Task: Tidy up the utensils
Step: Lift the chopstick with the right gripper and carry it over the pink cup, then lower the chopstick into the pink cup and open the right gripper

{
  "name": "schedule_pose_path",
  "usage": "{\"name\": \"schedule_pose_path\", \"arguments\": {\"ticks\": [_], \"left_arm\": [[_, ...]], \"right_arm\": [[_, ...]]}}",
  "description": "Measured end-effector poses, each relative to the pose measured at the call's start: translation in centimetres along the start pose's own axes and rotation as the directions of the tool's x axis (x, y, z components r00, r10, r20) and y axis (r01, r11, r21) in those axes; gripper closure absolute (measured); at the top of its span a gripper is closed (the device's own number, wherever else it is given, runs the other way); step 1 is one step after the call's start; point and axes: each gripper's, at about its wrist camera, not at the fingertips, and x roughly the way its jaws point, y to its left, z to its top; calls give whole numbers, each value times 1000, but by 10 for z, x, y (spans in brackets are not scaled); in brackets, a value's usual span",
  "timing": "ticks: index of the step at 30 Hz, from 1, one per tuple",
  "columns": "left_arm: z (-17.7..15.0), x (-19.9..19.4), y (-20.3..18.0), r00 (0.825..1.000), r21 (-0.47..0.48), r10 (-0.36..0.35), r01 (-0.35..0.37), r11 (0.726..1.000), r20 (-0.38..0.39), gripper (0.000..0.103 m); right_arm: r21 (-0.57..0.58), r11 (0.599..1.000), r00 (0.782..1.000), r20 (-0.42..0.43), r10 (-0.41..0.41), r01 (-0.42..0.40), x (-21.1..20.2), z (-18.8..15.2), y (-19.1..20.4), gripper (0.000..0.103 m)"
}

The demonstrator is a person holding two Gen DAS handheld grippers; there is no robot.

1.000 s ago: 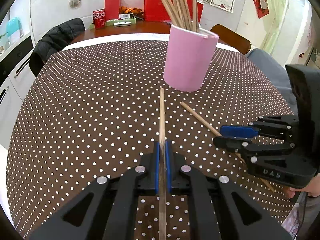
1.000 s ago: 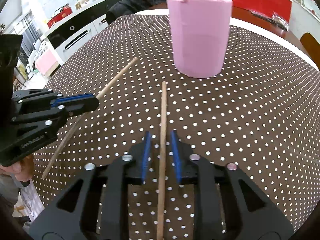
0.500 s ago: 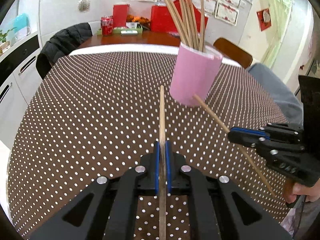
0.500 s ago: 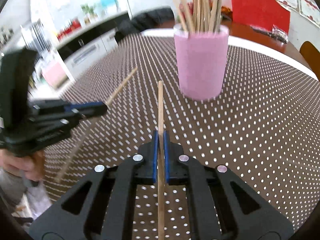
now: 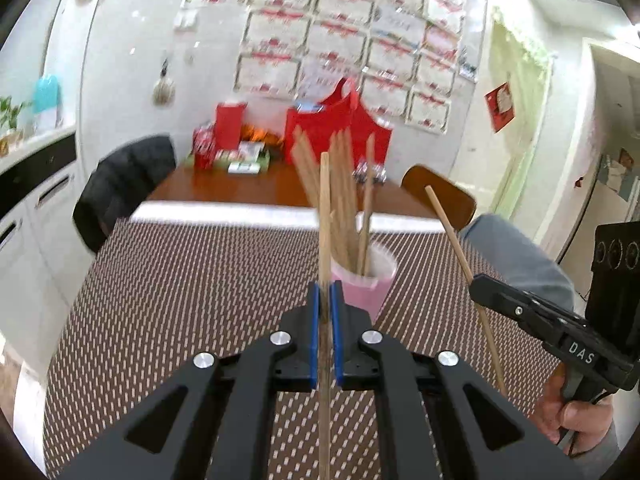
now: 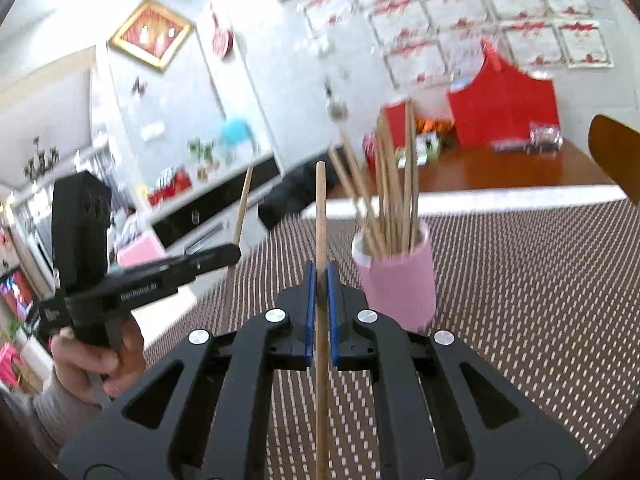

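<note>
My left gripper [image 5: 325,292] is shut on a wooden chopstick [image 5: 324,216] that points ahead, raised above the table. My right gripper [image 6: 319,272] is shut on a second chopstick [image 6: 320,216], also lifted. A pink cup [image 5: 366,288] holding several chopsticks stands on the dotted tablecloth just ahead of both; in the right wrist view the pink cup [image 6: 400,284] is to the right of my jaws. The right gripper [image 5: 476,284] shows at the right of the left wrist view with its chopstick [image 5: 452,236]. The left gripper [image 6: 234,254] shows at the left of the right wrist view.
The brown white-dotted tablecloth [image 5: 192,280] covers the round table. Behind it stands a wooden table [image 5: 224,186] with red bags and boxes. A dark jacket hangs on a chair [image 5: 120,184] at the left; a wooden chair back [image 5: 444,196] is at the right.
The right gripper closed on the chopstick that lay on the cloth. Both grippers then rose and tilted up, lifting their chopsticks off the table toward the cup's height.
</note>
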Motion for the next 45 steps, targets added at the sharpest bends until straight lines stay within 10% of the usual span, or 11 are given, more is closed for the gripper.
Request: {"name": "schedule_pose_path", "arguments": {"ticks": [19,39,41,43,45], "left_arm": [[116,56,-29,931,33,-162,160,987,327,97],[79,119,-4,958,1,-125,130,992,259,96],[76,118,-4,962,15,-118,118,993,246,73],[73,110,0,958,2,-105,108,994,268,46],[72,94,6,949,-15,-80,88,996,305,26]], "right_arm": [[49,997,951,299,-74,62,64,116,-29,97],[67,988,952,265,-155,142,117,82,-62,96],[73,987,958,239,-160,146,114,80,-66,80],[108,978,951,236,-201,180,104,77,-72,29],[154,976,947,262,-187,151,86,76,-82,9]]}}
